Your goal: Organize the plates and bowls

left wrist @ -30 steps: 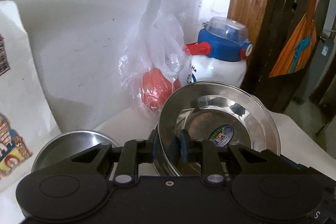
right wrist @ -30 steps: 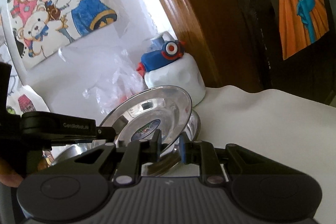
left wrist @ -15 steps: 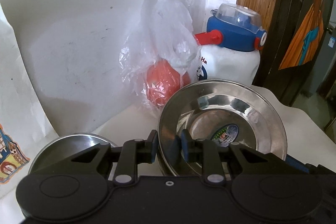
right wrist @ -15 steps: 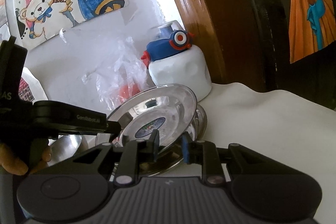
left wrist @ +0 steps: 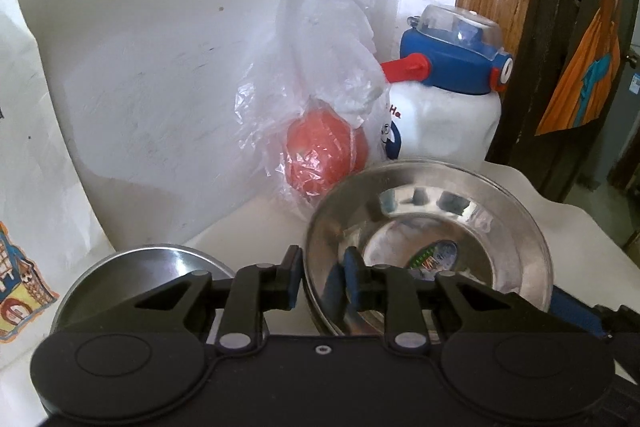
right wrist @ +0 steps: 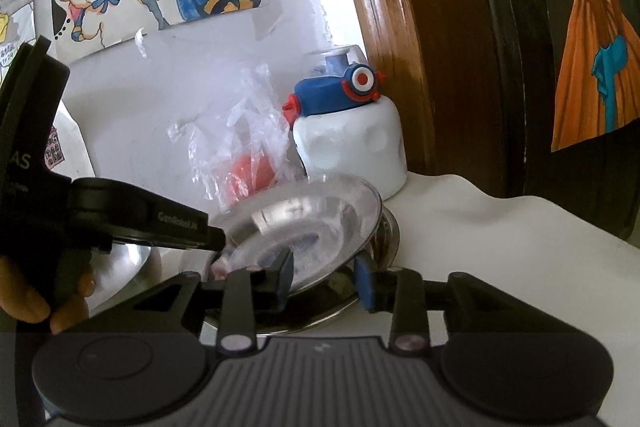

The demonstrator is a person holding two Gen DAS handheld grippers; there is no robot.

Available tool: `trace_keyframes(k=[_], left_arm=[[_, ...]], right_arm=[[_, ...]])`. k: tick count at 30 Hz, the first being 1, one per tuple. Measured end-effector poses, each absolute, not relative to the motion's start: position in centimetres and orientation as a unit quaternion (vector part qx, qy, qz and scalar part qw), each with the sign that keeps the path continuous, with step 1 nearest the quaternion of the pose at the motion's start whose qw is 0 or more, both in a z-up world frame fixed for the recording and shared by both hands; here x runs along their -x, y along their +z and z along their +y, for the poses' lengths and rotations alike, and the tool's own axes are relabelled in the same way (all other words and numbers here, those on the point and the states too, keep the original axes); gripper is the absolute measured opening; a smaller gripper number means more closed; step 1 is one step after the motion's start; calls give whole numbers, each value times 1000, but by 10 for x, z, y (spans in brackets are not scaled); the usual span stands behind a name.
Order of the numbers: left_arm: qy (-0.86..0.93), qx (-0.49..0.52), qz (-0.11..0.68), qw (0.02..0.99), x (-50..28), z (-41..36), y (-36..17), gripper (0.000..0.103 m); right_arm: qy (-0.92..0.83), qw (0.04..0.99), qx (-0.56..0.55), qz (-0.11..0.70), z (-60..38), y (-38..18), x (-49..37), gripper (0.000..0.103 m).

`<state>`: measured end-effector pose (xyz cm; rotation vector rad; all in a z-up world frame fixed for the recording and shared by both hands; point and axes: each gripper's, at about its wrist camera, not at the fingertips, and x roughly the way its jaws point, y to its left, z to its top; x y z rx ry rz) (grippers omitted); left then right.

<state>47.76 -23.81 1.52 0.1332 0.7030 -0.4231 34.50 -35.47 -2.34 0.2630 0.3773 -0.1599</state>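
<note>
A shiny steel plate (left wrist: 480, 211) with a sticker in its middle is tilted over another steel dish (right wrist: 389, 231) on the white table. My left gripper (left wrist: 322, 279) is shut on the plate's left rim; in the right wrist view its finger (right wrist: 180, 223) reaches the plate (right wrist: 320, 211), which is motion-blurred. My right gripper (right wrist: 326, 279) stands open, its fingers on either side of the plate's near rim without pinching it. A second steel bowl (left wrist: 136, 271) sits to the left.
A clear plastic bag with a red fruit (left wrist: 320, 151) and a white bottle with a blue lid (left wrist: 444, 107) stand at the wall behind the plates. A wooden door frame (right wrist: 396, 47) rises at the right. A hand (right wrist: 24, 299) holds the left gripper.
The right gripper's fingers have spread apart and let go of the plate's rim. The left gripper still holds the plate, which has tipped flatter and lower over the dish beneath.
</note>
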Motion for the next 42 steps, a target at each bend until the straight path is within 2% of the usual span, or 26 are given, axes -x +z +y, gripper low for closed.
trace_keyframes(k=[4, 6, 11, 13, 18, 20, 23, 26, 30, 36, 42], left_arm=[[-204, -64, 340, 916, -477, -238, 15, 21], [-205, -61, 341, 916, -477, -237, 15, 21], [-202, -44, 343, 916, -477, -232, 15, 23], [-202, -40, 342, 917, -476, -230, 16, 29], [-213, -30, 323, 922, -468, -226, 23, 66], [-213, -31, 314, 925, -465, -225, 26, 75], [-214, -32, 307, 927, -459, -222, 32, 82], [-209, -32, 303, 929, -453, -218, 35, 83], [-197, -32, 291, 936, -443, -207, 42, 98], [-184, -24, 277, 943, -425, -175, 62, 102], [-161, -3, 260, 952, -413, -133, 81, 102]], right_arm=[[-82, 972, -125, 183, -354, -22, -344, 54], [-84, 971, -127, 182, -355, -23, -343, 67], [-83, 972, -132, 173, -356, -22, -341, 82], [-83, 972, -138, 168, -358, -22, -339, 86], [-87, 974, -143, 154, -360, -20, -334, 95], [-89, 975, -143, 146, -359, -20, -331, 99], [-88, 976, -145, 136, -358, -18, -327, 101], [-85, 977, -151, 128, -360, -17, -323, 102], [-77, 978, -162, 110, -361, -14, -318, 102], [-75, 973, -199, 85, -367, -3, -303, 103], [-68, 976, -193, 71, -352, 19, -287, 103]])
